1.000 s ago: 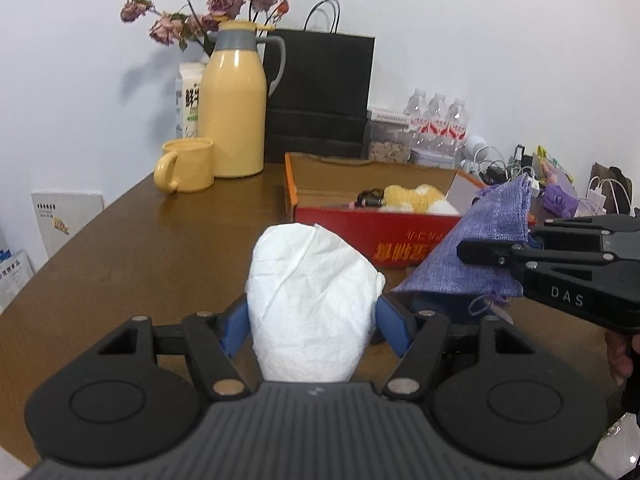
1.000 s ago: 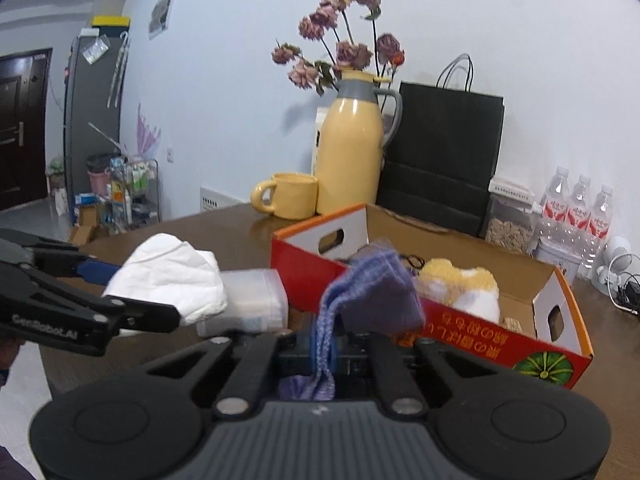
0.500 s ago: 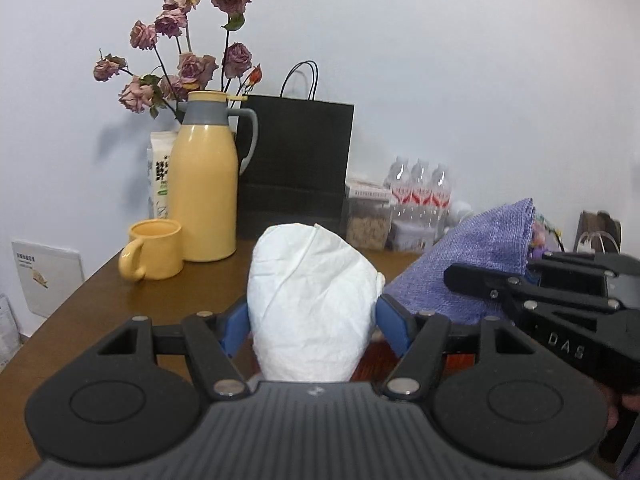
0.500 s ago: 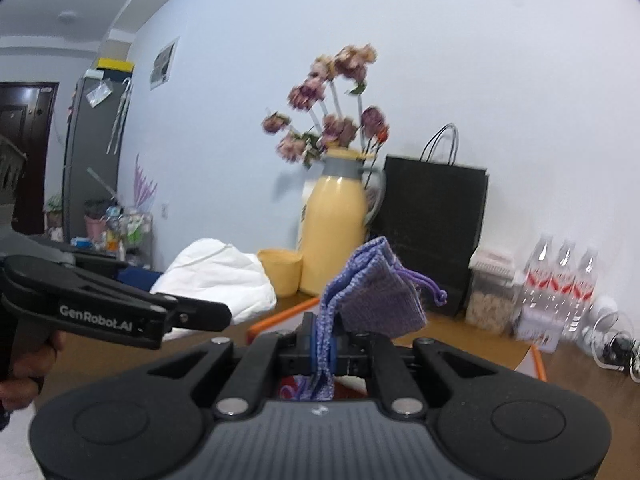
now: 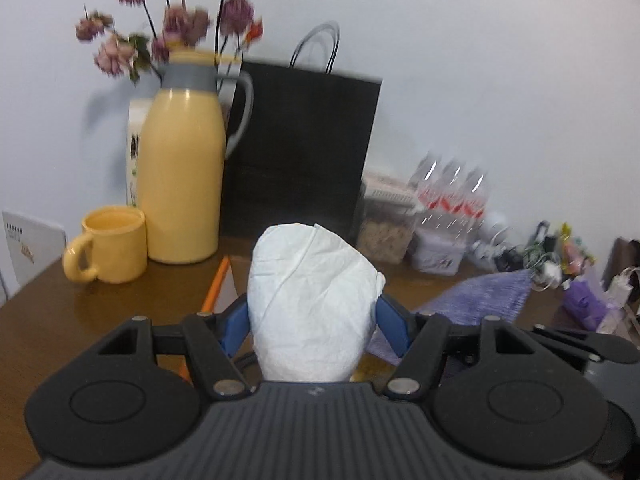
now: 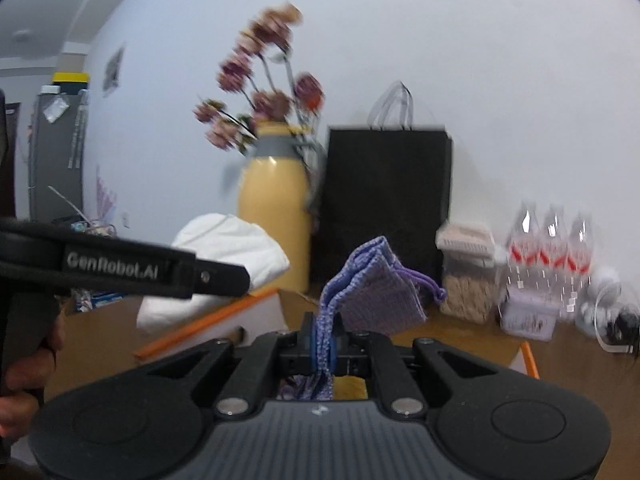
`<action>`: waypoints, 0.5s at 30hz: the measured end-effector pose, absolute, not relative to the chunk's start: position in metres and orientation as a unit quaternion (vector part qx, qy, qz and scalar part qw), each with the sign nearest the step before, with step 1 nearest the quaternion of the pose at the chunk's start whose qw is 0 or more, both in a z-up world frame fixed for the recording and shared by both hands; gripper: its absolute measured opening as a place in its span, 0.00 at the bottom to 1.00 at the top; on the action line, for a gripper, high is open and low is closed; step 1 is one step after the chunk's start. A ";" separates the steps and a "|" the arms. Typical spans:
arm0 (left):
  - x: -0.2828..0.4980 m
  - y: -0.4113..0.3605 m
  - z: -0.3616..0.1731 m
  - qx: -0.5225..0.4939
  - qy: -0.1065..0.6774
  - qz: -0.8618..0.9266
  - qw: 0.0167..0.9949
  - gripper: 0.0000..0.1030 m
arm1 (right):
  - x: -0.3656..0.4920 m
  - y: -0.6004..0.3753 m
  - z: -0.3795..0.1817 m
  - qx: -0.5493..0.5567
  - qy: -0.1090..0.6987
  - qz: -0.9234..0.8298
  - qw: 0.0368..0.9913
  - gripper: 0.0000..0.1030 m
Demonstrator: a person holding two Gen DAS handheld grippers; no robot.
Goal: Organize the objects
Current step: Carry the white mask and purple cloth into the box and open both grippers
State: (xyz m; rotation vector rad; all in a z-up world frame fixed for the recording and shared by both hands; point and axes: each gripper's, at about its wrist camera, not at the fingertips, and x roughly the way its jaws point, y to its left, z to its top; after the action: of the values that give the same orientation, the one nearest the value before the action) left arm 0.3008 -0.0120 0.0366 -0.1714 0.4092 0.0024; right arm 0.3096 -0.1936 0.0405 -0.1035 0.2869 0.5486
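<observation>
My left gripper (image 5: pixel 314 322) is shut on a white crumpled cloth bundle (image 5: pixel 312 300), held up in the air; the bundle also shows in the right wrist view (image 6: pixel 228 248). My right gripper (image 6: pixel 325 340) is shut on a purple woven drawstring pouch (image 6: pixel 376 284), which also shows in the left wrist view (image 5: pixel 488 296). Both are above the open cardboard box, whose orange rim (image 6: pixel 208 322) shows just below. The box interior is mostly hidden by the grippers.
On the brown table (image 5: pixel 60 320) stand a yellow mug (image 5: pixel 112 244), a yellow thermos jug (image 5: pixel 184 172) with dried flowers, a black paper bag (image 5: pixel 304 152), a snack jar (image 5: pixel 384 232), water bottles (image 5: pixel 452 204) and cable clutter (image 5: pixel 540 256) at right.
Both grippers have moved forward over the box toward the back of the table, with the cloth and the pouch still held. The view is blurred by motion.
</observation>
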 end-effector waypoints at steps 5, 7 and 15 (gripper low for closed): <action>0.330 -0.013 0.011 -0.080 0.247 0.019 0.966 0.66 | 0.331 -0.209 0.018 -0.042 0.172 0.250 0.952 0.05; 0.334 -0.012 0.005 -0.079 0.253 0.022 0.964 0.67 | 0.336 -0.214 0.014 -0.044 0.178 0.241 0.953 0.05; 0.329 -0.016 0.000 -0.057 0.231 0.033 0.971 0.95 | 0.354 -0.224 -0.006 -0.039 0.229 0.193 0.953 0.19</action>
State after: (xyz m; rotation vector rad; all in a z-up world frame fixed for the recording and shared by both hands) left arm 0.3291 -0.0163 -0.0001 -0.1146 0.4669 0.0658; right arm 0.3543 -0.2236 -0.0058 -0.0792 0.4662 0.3930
